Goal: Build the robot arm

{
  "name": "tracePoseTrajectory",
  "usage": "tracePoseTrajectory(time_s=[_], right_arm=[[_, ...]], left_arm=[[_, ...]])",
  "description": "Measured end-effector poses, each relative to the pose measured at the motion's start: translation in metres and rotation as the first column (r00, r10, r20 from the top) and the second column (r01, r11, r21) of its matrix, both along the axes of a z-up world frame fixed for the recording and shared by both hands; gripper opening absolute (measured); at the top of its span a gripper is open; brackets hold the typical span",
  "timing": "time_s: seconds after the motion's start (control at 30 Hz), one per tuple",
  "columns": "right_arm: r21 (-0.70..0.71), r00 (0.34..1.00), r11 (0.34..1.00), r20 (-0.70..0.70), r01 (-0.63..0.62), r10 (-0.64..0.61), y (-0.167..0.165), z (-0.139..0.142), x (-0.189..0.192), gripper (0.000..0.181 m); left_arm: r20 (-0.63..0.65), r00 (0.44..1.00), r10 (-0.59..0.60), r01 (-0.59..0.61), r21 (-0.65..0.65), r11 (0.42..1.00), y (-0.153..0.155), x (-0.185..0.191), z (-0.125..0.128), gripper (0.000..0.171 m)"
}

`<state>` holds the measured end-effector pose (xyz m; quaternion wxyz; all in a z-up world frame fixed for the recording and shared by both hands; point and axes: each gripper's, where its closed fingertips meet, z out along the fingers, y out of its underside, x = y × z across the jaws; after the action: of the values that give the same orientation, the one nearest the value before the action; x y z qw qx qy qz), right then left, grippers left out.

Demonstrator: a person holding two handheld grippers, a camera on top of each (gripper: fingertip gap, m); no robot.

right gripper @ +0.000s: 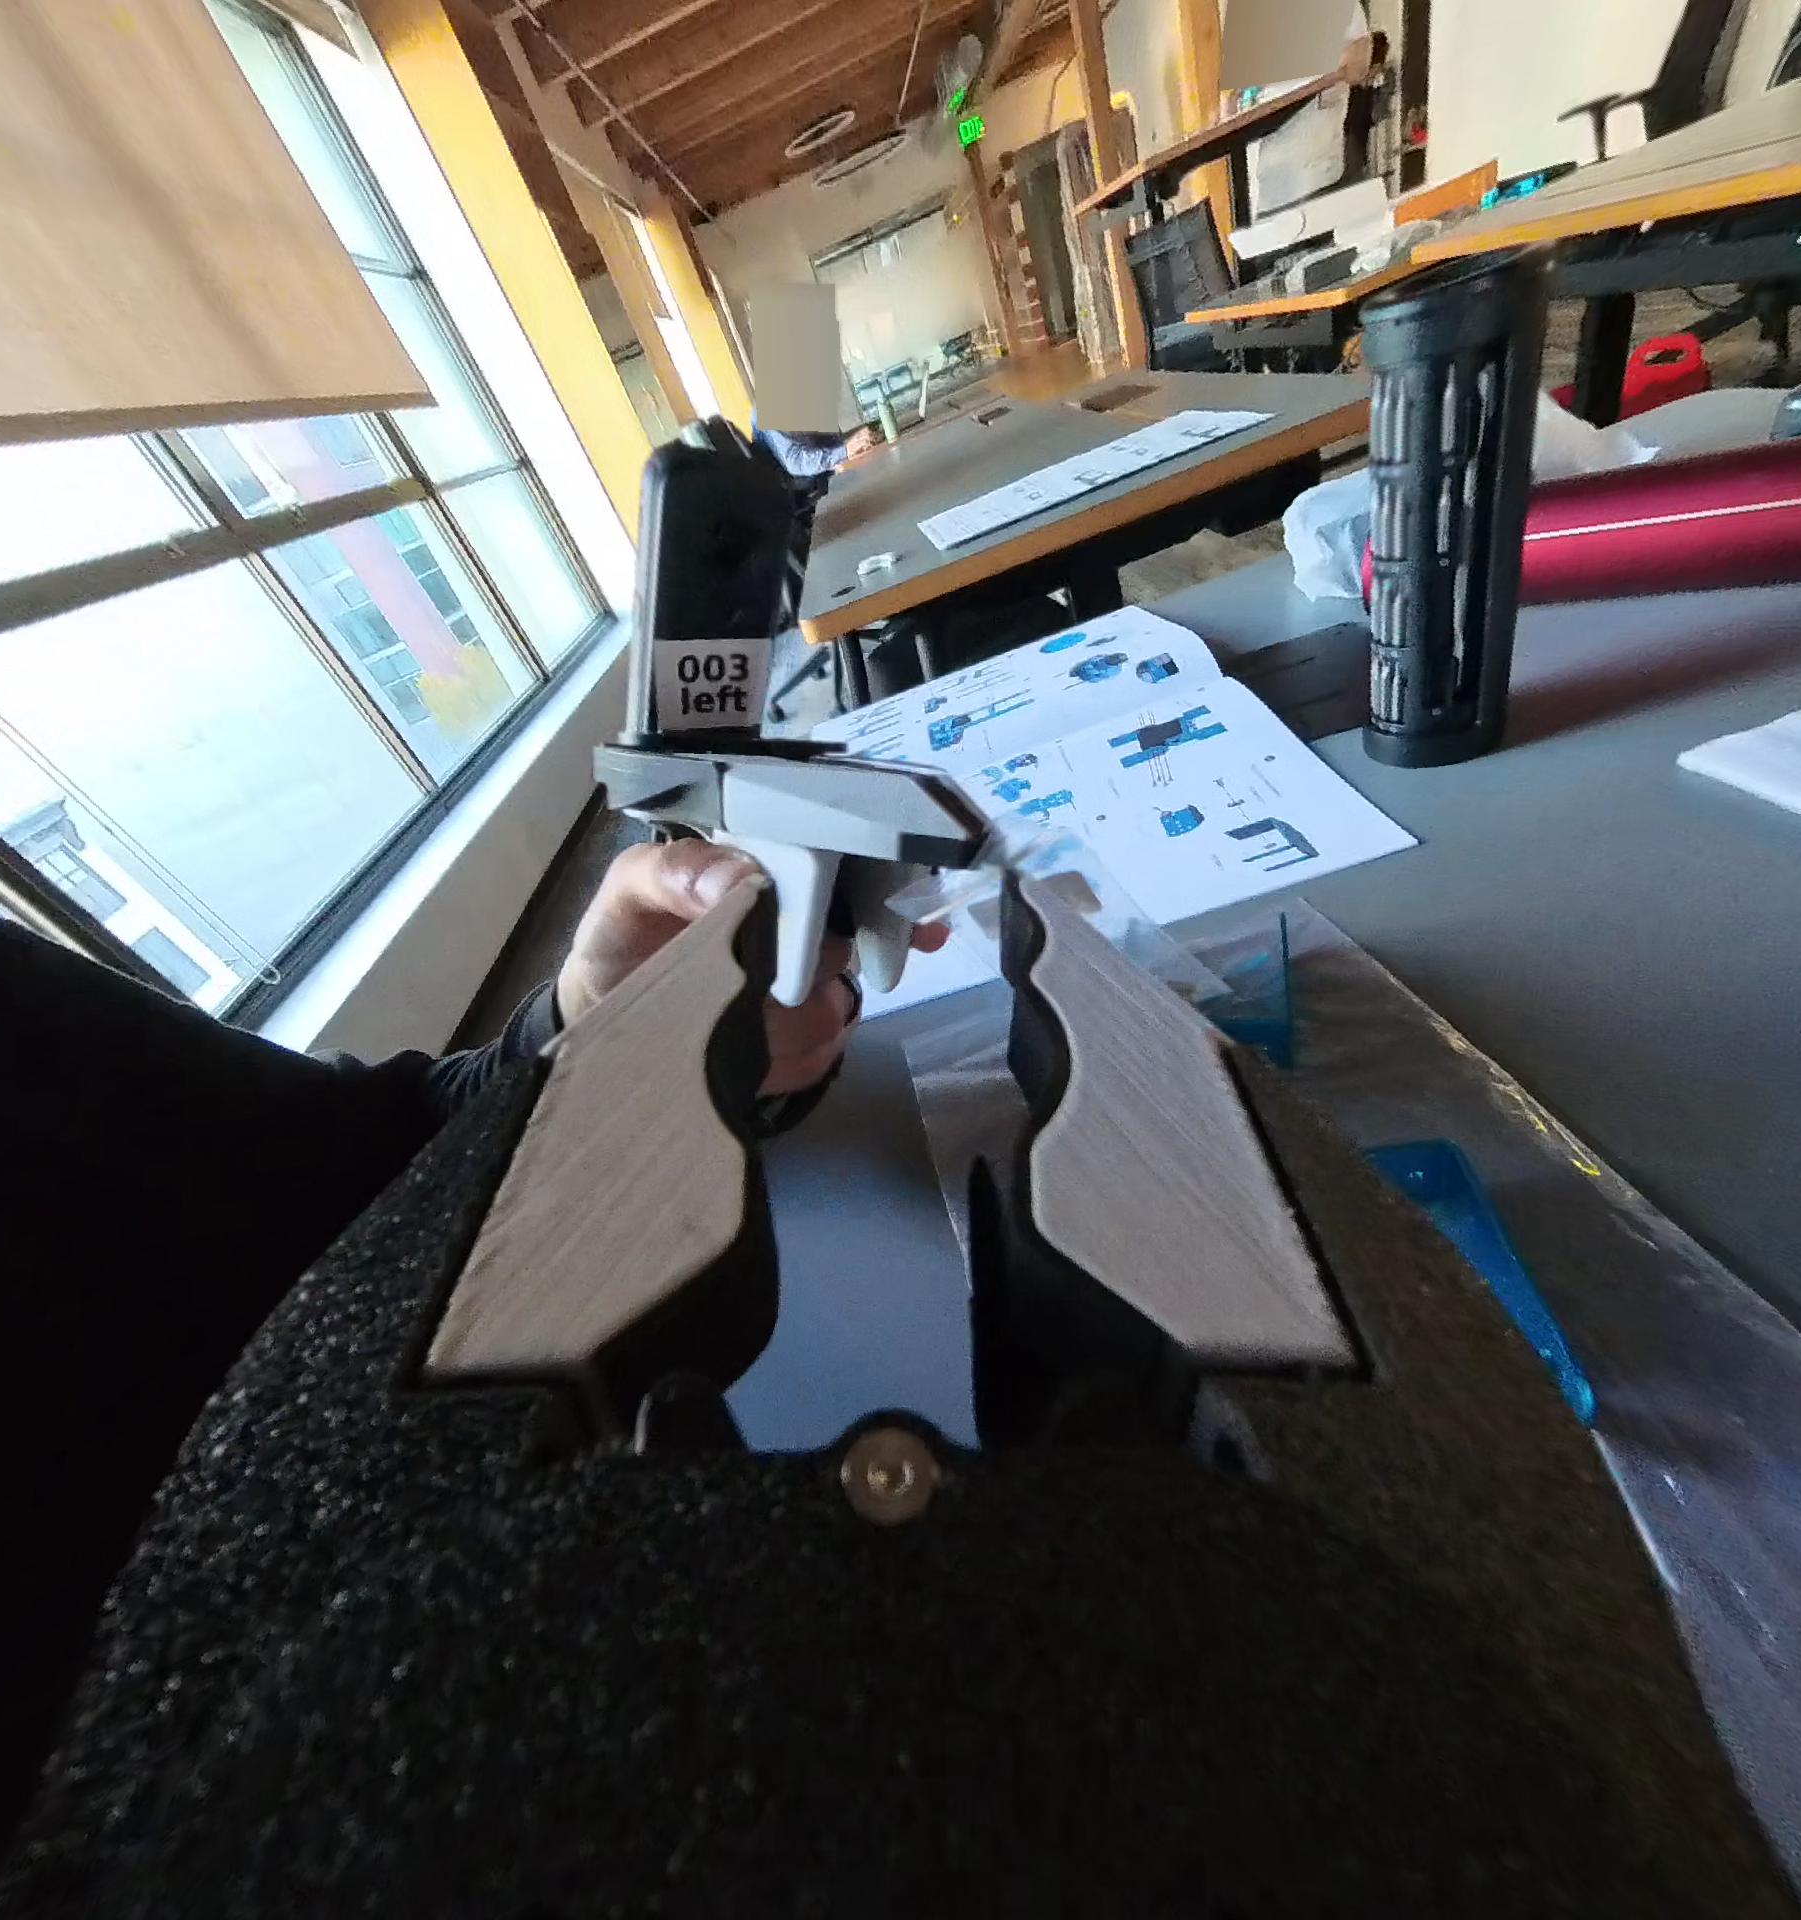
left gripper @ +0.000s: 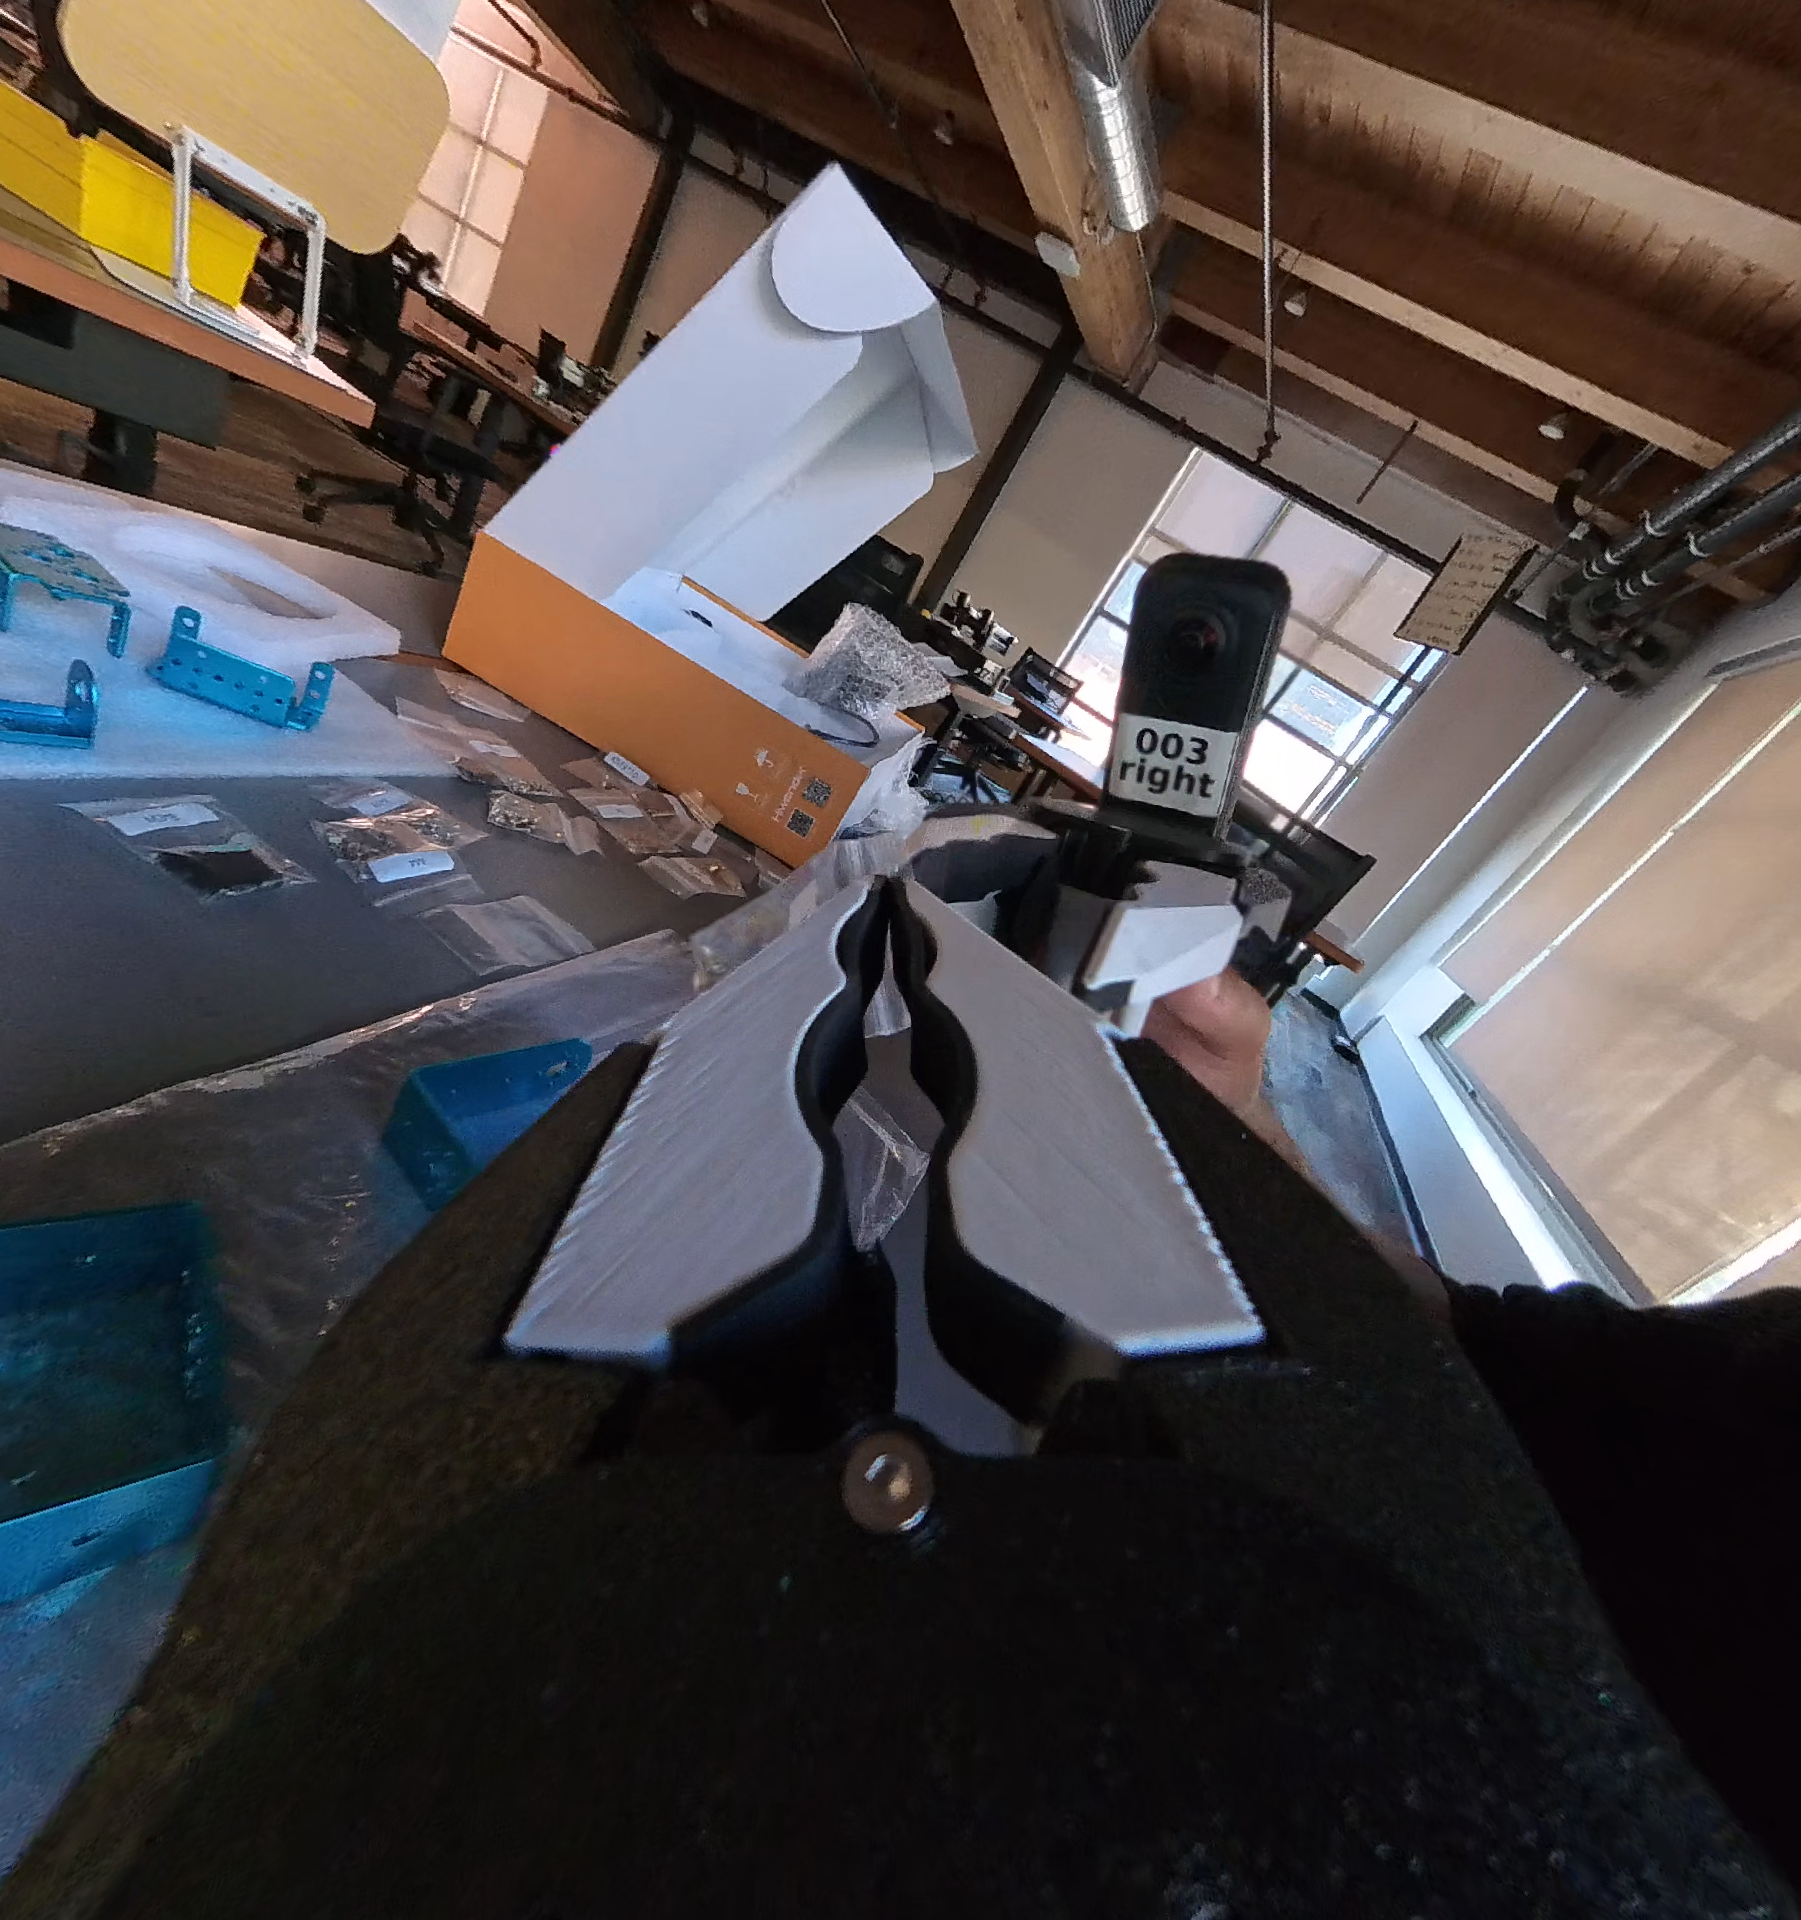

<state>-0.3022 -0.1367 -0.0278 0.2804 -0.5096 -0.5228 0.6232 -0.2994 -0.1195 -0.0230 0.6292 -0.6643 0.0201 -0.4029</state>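
Crinkly clear plastic bag [left gripper: 880,1164] sits pinched between the left gripper [left gripper: 891,904] fingers, held up above the smooth gray table [left gripper: 148,966]. Right gripper [right gripper: 880,925] fingers stand apart beside the bag's edge.

This is a shared office used as a workshop, in a loft building. Above the gripper run wooden beams [left gripper: 1041,177], a metal duct [left gripper: 1109,114] and pipes [left gripper: 1706,488]. Beyond it stand rows of tables [right gripper: 1062,520] and office chairs [left gripper: 397,457], with big windows [right gripper: 252,623] and blinds [right gripper: 127,229] beside.
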Motion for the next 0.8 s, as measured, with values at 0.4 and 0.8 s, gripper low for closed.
tracePoseTrajectory(time_s=[0.4, 0.8], right_arm=[[-0.208, 0.996, 0.975, -0.06, -0.081, 0.07, 0.004, 0.001, 0.013, 0.014], [-0.216, 0.999, 0.976, 0.039, 0.017, -0.009, 0.017, -0.018, 0.003, 0.0]], left_arm=[[-0.123, 0.992, 0.009, 0.0, 0.076, 0.997, -0.007, 0.02, 0.004, 0.0], [-0.414, 0.891, 0.184, -0.157, 0.1, 0.983, 0.002, 0.006, -0.015, 0.0]])
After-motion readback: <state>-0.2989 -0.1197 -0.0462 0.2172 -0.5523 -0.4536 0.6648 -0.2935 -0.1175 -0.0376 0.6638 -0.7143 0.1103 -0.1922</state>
